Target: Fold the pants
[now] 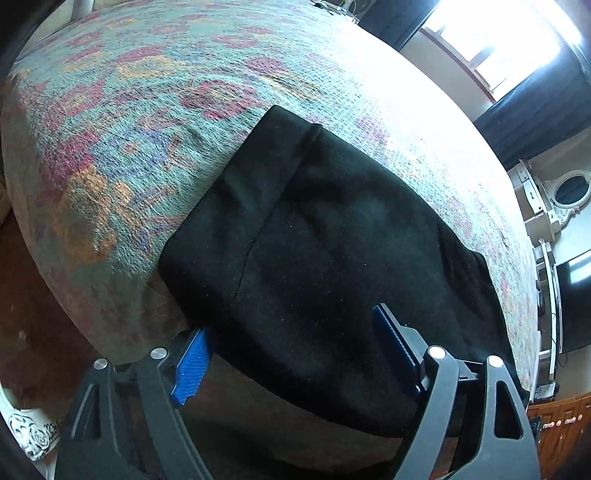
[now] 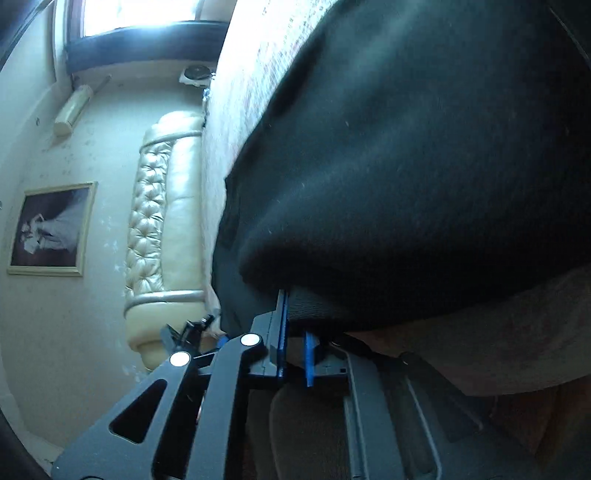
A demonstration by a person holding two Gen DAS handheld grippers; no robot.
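Note:
Black pants (image 1: 332,240) lie folded on a bed with a flowered bedspread (image 1: 147,110), their near edge hanging over the bed's side. My left gripper (image 1: 295,350) is open, its blue pads (image 1: 192,365) standing wide apart on either side of that near edge without pressing the cloth. In the right wrist view the pants (image 2: 406,166) fill the upper right. My right gripper (image 2: 295,347) is shut on their lower hem, with the ribbed edge pinched between the two blue pads (image 2: 282,332).
A dark red carpet (image 1: 37,314) lies beside the bed. A cream tufted headboard (image 2: 162,221) and a framed picture (image 2: 51,229) stand at one end. A bright window (image 1: 498,33), a white mirror dresser (image 1: 569,192) and a dark screen (image 1: 576,302) are beyond the bed.

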